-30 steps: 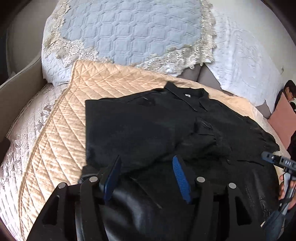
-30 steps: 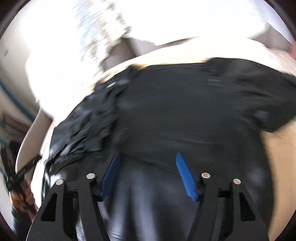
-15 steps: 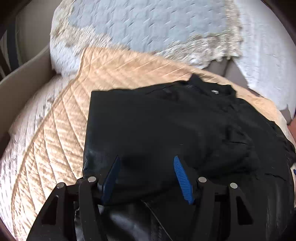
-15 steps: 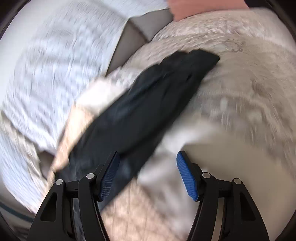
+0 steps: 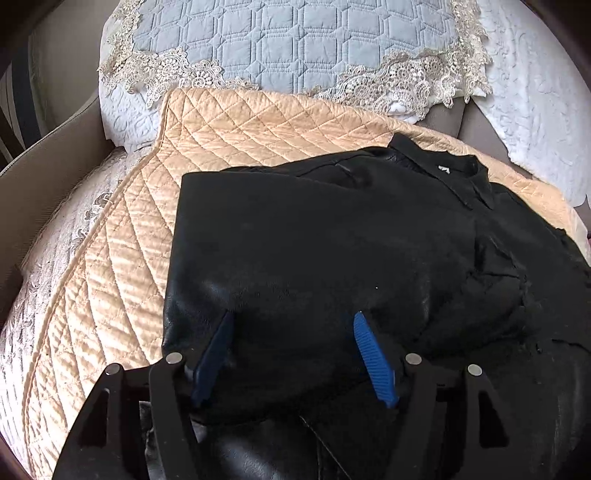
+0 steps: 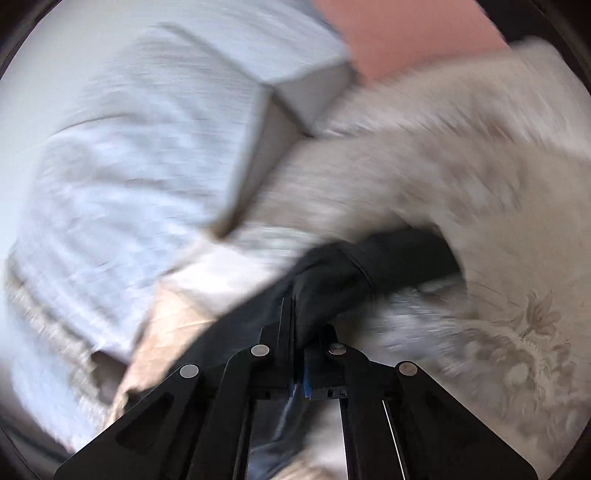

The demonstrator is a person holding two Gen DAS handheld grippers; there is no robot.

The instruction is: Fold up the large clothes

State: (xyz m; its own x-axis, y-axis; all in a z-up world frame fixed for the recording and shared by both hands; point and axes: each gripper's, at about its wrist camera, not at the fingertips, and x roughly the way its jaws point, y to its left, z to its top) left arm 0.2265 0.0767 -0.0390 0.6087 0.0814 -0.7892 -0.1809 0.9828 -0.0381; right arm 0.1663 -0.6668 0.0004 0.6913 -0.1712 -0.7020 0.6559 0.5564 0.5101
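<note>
A black collared shirt (image 5: 332, 240) lies on a peach quilted blanket (image 5: 122, 266), its left side folded over with a straight edge, collar at the far end. My left gripper (image 5: 291, 328) is open, its blue pads (image 5: 373, 358) resting just above the shirt's near part, holding nothing. In the blurred right wrist view my right gripper (image 6: 297, 325) is shut on a black sleeve (image 6: 369, 266) of the shirt, which stretches away to the right over a pale embroidered bedspread (image 6: 498, 332).
A blue quilted pillow with lace trim (image 5: 295, 44) and a white pillow (image 5: 535, 92) stand behind the blanket. A beige bed frame edge (image 5: 48, 155) runs on the left. White pillows (image 6: 129, 147) and a pink cushion (image 6: 406, 33) fill the right wrist view.
My right gripper swung away from the shirt body to the outstretched sleeve and closed on it. My left gripper stayed open over the shirt, shifting slightly.
</note>
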